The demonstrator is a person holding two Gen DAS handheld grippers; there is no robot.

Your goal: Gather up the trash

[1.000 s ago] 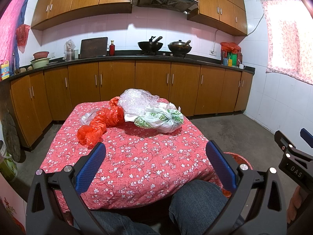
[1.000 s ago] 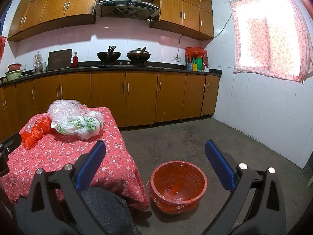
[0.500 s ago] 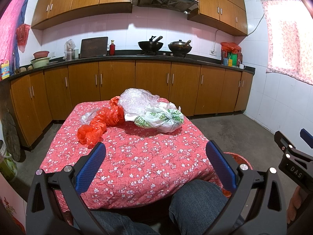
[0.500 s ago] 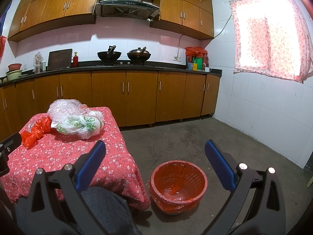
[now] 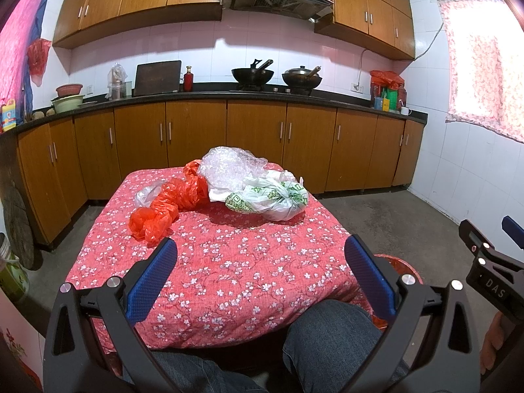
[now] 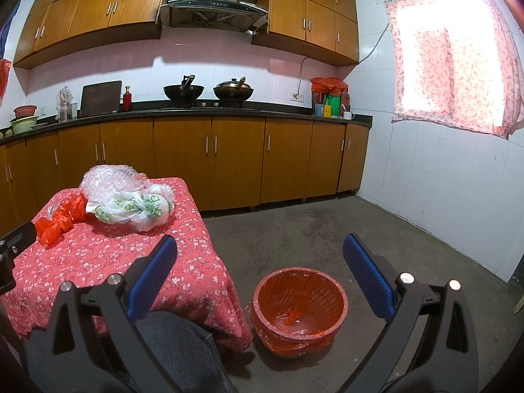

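Trash lies at the far end of a table with a red flowered cloth (image 5: pixel 229 268): a crumpled orange-red plastic bag (image 5: pixel 163 209), a clear bubble-wrap bundle (image 5: pixel 229 167), a white bag with green print (image 5: pixel 275 198) and a small clear bag (image 5: pixel 145 195). The same pile shows in the right wrist view (image 6: pixel 131 208). An orange-red bin with a liner (image 6: pixel 299 311) stands on the floor right of the table. My left gripper (image 5: pixel 260 280) is open and empty over the table's near edge. My right gripper (image 6: pixel 260 281) is open and empty above the floor, near the bin.
The person's knees in jeans (image 5: pixel 327 337) are under the table's near edge. Wooden cabinets (image 5: pixel 255 144) with a dark counter run along the back wall, with two woks (image 5: pixel 252 73) on the stove. Bare concrete floor (image 6: pixel 311 226) lies right of the table.
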